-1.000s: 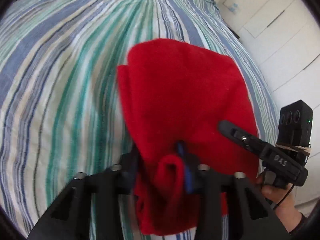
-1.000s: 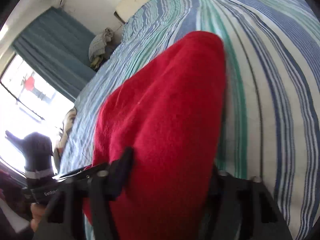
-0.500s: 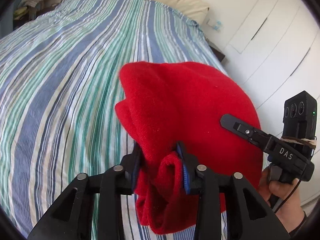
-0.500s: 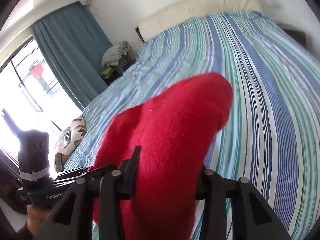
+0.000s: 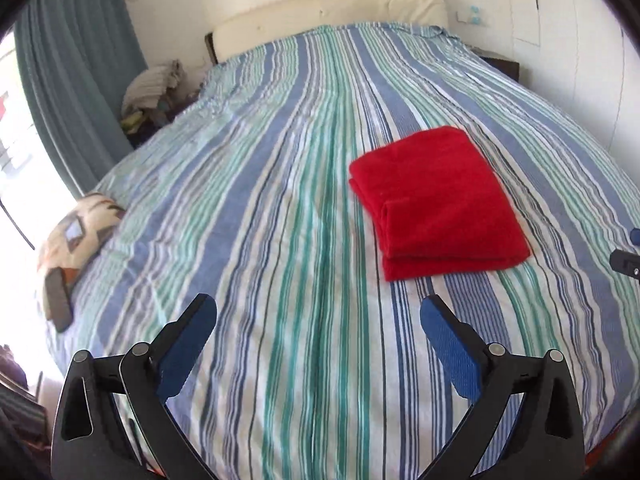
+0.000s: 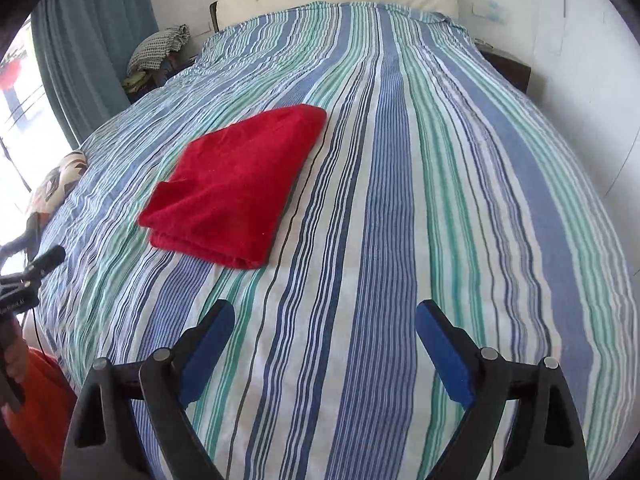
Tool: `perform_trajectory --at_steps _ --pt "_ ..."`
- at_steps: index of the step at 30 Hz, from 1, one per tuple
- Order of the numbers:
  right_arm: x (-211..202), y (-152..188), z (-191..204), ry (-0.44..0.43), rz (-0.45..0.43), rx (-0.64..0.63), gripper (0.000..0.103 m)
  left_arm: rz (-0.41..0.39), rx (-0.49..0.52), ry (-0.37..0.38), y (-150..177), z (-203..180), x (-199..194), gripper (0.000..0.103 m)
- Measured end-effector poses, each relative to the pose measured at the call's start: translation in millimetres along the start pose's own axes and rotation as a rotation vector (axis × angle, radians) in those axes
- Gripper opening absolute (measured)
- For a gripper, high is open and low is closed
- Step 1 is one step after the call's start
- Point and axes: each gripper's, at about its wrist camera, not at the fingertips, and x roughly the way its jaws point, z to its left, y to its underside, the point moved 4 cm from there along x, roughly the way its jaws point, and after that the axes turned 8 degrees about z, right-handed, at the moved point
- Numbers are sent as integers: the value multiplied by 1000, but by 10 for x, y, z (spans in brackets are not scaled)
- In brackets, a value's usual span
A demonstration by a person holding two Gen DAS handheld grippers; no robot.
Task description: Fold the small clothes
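No text, label, brand, number or sign can be read in either wrist view. At the left edge of the right wrist view, the body of the left gripper (image 6: 18, 302) carries a small line of pale lettering, but it is too small and blurred to make out. The patterned cushion (image 5: 76, 236) at the side of the bed shows only coloured shapes, not letters.
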Motion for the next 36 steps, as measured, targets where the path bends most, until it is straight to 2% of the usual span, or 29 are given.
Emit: perform_trajectory --at_steps 2,4,6,9,12,16,20,28,32,36 --pt "-312 63 56 11 -36 -8 97 -27 1 -46 -102 -66 -311 102" --pt "-600 129 110 1 -65 -10 103 -57 -4 -54 -154 -110 -577 102" --pt "-836 202 170 5 -79 -18 103 -42 -29 -2 -149 -118 -751 102" --pt "-1068 375 244 39 -59 -22 103 35 -38 71 -22 -194 -944 102" --pt "-1203 587 328 29 -32 -21 103 65 -28 78 139 -309 -1068 102" --pt "-1407 844 412 27 -35 -22 103 54 17 36 335 -396 -1212 102" --pt "-1534 981 513 23 -29 -48 103 62 41 29 441 -405 -1261 102" --pt "-1716 1012 766 -1 -44 -81 103 100 5 98 569 -316 -1300 102" --pt "-1840 1046 868 -45 -41 -86 103 104 -5 136 638 -237 -1439 102" --pt "-1965 1099 891 -25 -49 -95 103 117 -12 150 732 -177 -1540 103"
